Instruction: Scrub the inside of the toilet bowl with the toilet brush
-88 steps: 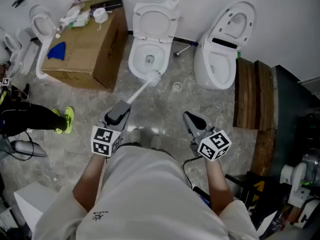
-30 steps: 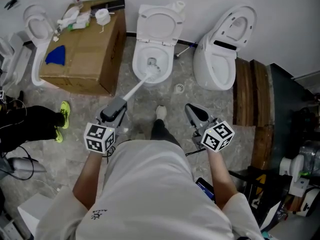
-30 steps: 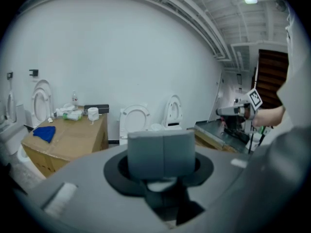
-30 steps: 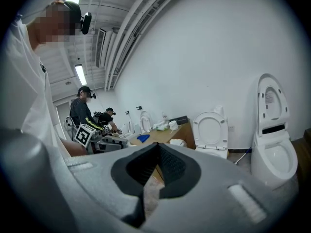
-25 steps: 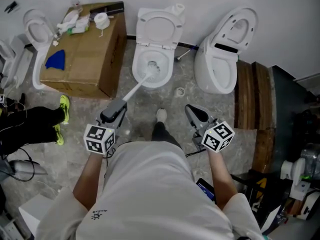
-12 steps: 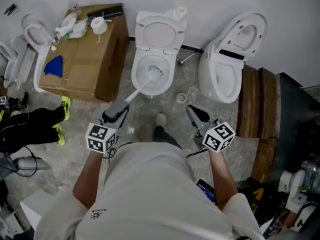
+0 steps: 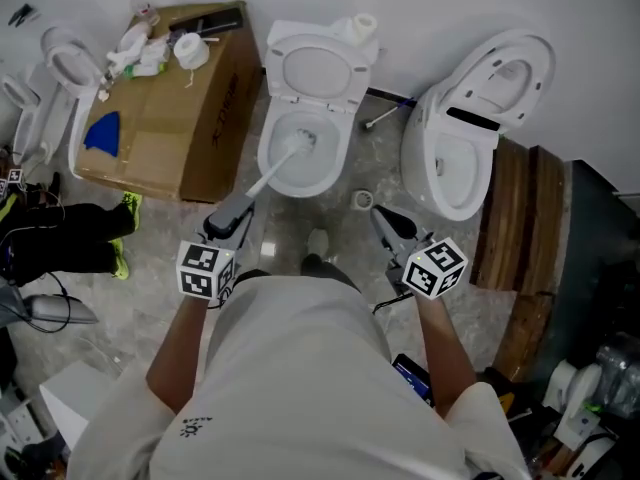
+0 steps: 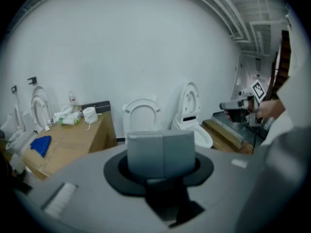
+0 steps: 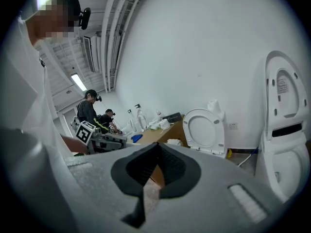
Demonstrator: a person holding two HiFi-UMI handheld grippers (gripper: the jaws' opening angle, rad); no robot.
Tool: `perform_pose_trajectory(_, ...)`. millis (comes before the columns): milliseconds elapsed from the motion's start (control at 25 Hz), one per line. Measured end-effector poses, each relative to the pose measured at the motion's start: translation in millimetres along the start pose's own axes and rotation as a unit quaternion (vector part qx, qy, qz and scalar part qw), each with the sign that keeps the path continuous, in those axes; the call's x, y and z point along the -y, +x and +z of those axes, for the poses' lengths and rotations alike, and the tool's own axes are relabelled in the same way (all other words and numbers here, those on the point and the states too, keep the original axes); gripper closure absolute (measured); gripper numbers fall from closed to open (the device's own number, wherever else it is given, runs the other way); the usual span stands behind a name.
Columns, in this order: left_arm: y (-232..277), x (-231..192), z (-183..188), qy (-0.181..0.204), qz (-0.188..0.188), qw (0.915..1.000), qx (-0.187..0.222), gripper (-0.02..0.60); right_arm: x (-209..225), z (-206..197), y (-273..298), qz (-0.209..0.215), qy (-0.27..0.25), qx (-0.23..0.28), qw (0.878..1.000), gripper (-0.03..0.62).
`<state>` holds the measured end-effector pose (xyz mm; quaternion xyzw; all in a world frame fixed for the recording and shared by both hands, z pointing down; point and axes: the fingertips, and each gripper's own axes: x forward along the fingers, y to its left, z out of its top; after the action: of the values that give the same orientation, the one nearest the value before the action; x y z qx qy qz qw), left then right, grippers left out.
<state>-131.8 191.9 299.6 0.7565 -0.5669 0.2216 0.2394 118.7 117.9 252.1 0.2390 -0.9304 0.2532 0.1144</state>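
Where the person's forearms reach out past the white shirt (image 7: 300, 368), each hand carries one gripper. The left gripper (image 7: 240, 210) has its jaws clamped on the near end of the toilet brush (image 7: 264, 178), whose white handle slants up and to the right. The right gripper (image 7: 379, 216) hangs over the grey stone floor (image 7: 290, 223) with its jaws pressed together and nothing between them; in its own view they meet in a point (image 9: 156, 147). Between the two grippers the toe of a shoe (image 7: 318, 241) shows, and a round drain (image 7: 363, 200) lies just ahead of the right gripper. Farther on, the brush head sits inside the toilet bowl (image 7: 336, 164), low in the basin near the outlet, with the seat lid (image 7: 312, 68) raised against the wall. Left of the bowl stands a cardboard box (image 7: 215, 118) carrying a blue cloth (image 7: 101, 133) and a roll of tape (image 7: 188, 51). A second toilet (image 7: 455, 163) stands to the right beside wooden planks (image 7: 515, 223).
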Motion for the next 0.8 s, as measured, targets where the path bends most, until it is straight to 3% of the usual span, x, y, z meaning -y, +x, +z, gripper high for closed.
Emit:
perform_pose_trajectory(400, 55.4, 3.6, 11.6, 0.009, 0.021, 0.9990, -0.039, 0.428, 58.5, 8.5, 12.3, 0.016, 0.005, -0.027, 0.999, 0.594)
perform_pose_trajectory(800, 88.2, -18.6, -1.5, 0.009, 0.032, 0.9964, -0.078, 0.430, 78.3, -2.1, 32.6, 0.022, 0.021, -0.054, 0.998, 0.594)
